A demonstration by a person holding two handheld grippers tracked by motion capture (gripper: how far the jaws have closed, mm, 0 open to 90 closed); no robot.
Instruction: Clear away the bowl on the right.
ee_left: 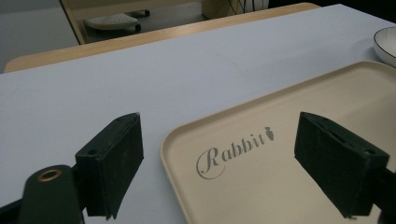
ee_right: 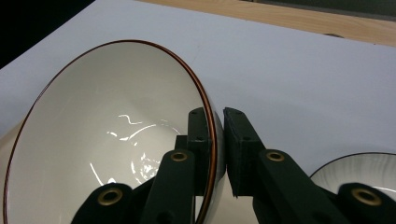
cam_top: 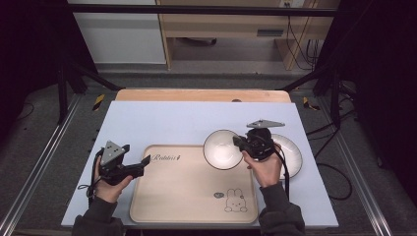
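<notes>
A white bowl (cam_top: 222, 149) with a thin dark rim hangs tilted over the far right corner of the beige tray (cam_top: 182, 189). My right gripper (cam_top: 239, 142) is shut on the bowl's right rim; in the right gripper view the bowl (ee_right: 107, 135) has its rim pinched between the right gripper's (ee_right: 220, 140) jaws. My left gripper (cam_top: 143, 162) is open at the tray's far left corner. In the left gripper view the left gripper (ee_left: 219, 163) straddles the corner of the tray (ee_left: 289, 140) printed "Rabbit", nothing between the jaws.
A white plate (cam_top: 292, 153) lies on the pale blue table cover (cam_top: 162, 120) right of the tray, under my right hand; its edge (ee_right: 359, 170) shows in the right gripper view. A rabbit drawing marks the tray's near right corner. Metal frame posts flank the table.
</notes>
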